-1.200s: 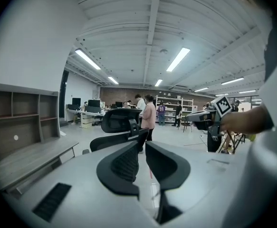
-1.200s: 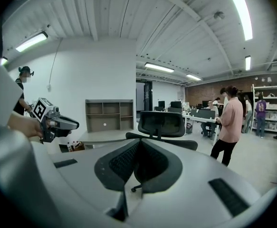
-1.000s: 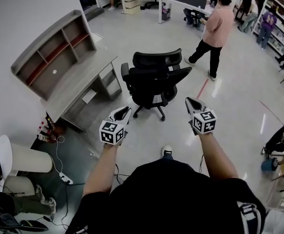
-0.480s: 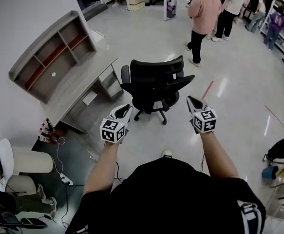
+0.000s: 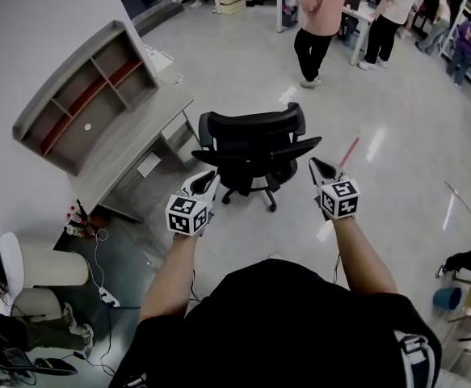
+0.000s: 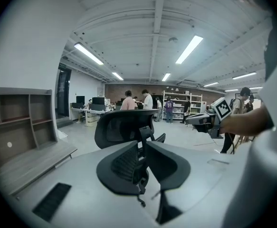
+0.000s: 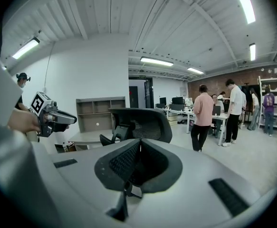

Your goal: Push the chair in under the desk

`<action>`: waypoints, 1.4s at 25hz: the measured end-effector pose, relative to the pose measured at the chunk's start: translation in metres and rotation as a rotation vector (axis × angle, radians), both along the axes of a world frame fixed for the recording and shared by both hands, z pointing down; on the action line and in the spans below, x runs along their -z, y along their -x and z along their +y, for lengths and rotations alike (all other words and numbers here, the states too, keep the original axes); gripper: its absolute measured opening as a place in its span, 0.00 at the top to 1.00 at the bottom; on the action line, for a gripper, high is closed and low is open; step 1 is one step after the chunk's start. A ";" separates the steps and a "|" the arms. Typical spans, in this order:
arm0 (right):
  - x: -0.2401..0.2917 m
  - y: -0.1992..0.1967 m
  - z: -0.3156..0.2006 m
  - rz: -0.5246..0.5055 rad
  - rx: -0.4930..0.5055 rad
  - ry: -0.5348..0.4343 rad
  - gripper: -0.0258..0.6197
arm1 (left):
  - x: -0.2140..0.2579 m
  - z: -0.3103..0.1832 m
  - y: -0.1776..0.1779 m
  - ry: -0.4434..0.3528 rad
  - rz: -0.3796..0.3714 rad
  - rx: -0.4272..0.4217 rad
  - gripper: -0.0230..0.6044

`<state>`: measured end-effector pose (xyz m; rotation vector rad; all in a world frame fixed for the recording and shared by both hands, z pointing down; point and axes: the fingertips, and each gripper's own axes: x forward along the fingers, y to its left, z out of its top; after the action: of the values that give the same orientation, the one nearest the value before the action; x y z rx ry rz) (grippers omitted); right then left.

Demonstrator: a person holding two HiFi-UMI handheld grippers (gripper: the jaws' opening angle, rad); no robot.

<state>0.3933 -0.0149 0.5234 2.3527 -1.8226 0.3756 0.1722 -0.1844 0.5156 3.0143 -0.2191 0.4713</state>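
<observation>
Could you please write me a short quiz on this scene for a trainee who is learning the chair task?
1. True or false: the chair is already tucked under the desk.
2. The left gripper and the right gripper are: A) open, B) shut on the chair, C) shut and empty.
3. In the head view, on which side of the chair does the desk stand?
Key: 1 false; 2 C; 3 on its left.

A black mesh-backed office chair (image 5: 255,148) stood on a glossy pale grey floor (image 5: 397,136) crossed by a thin red line (image 5: 346,149), beside a grey wood-grain desk (image 5: 130,140), while the white left gripper (image 5: 205,180) and white right gripper (image 5: 321,166) each carried black-and-white square-marker patterns.
</observation>
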 end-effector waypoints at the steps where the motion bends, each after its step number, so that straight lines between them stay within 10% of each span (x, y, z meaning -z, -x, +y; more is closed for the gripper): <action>1: 0.000 -0.006 -0.002 0.000 0.005 0.001 0.96 | 0.000 -0.001 -0.006 -0.001 -0.002 0.004 0.87; 15: 0.000 -0.073 -0.009 -0.009 0.030 -0.012 0.96 | -0.002 -0.007 -0.062 -0.018 -0.016 0.045 0.87; 35: 0.027 -0.052 -0.048 0.033 -0.005 -0.008 0.96 | 0.009 -0.065 -0.037 -0.017 0.016 0.026 0.87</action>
<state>0.4449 -0.0629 0.4962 2.3543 -1.8074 0.3293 0.2091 -0.2496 0.5070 3.0262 -0.2620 0.4456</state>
